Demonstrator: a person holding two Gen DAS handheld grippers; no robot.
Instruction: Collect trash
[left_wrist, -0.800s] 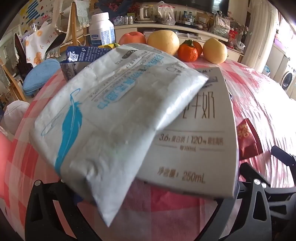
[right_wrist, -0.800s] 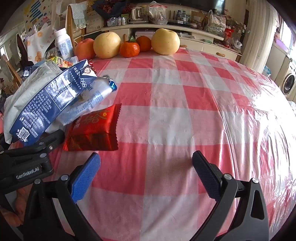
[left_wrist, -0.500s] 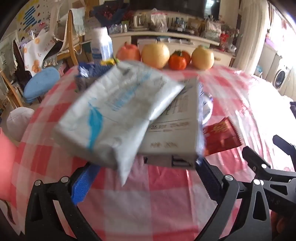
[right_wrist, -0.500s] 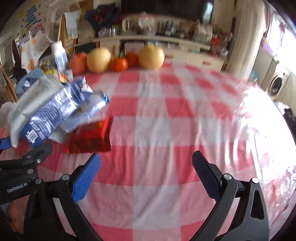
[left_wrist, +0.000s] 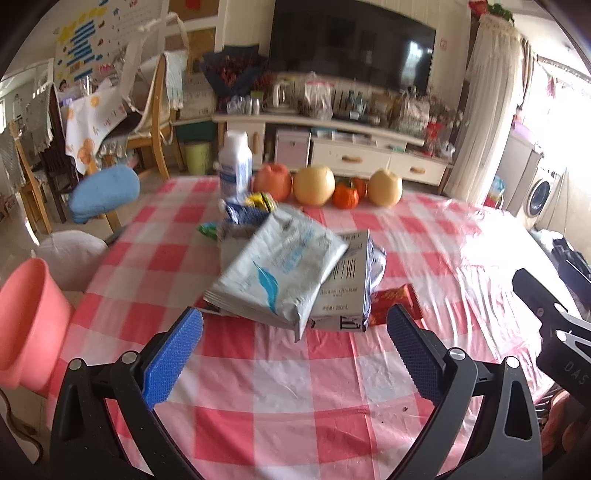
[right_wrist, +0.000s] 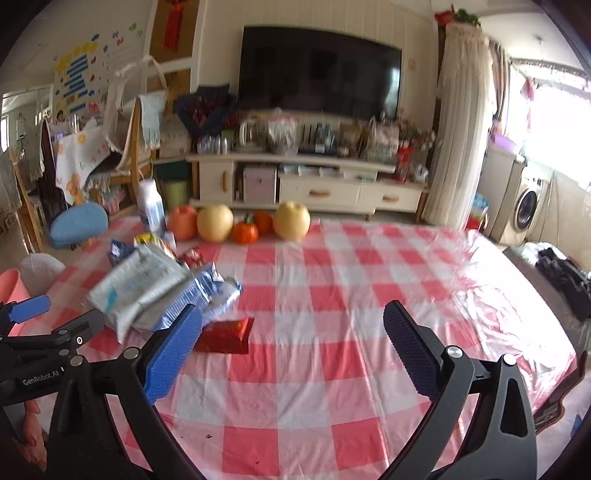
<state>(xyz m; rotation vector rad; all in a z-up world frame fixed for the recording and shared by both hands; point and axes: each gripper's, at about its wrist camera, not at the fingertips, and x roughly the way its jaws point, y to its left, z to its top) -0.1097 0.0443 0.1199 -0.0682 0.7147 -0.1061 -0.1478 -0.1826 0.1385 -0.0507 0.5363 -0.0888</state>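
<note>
Tools (left_wrist: 293, 347) (right_wrist: 291, 350) – two, both spread, empty | pears (left_wrist: 314, 184) – two | tangerines (left_wrist: 345, 194) – two

I saw a living room: dark TV (right_wrist: 320, 72) on a pale wall, cream cabinet (right_wrist: 295, 184) below it, wooden chairs (left_wrist: 155, 110) left, curtain (right_wrist: 458, 129) and washer (right_wrist: 528, 205) right, window (right_wrist: 554, 125) glare, checked tablecloth (right_wrist: 351, 295).

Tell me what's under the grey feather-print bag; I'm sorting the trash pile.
A milk carton shows beneath the grey bag, right side. Anything else under it is covered.
</note>
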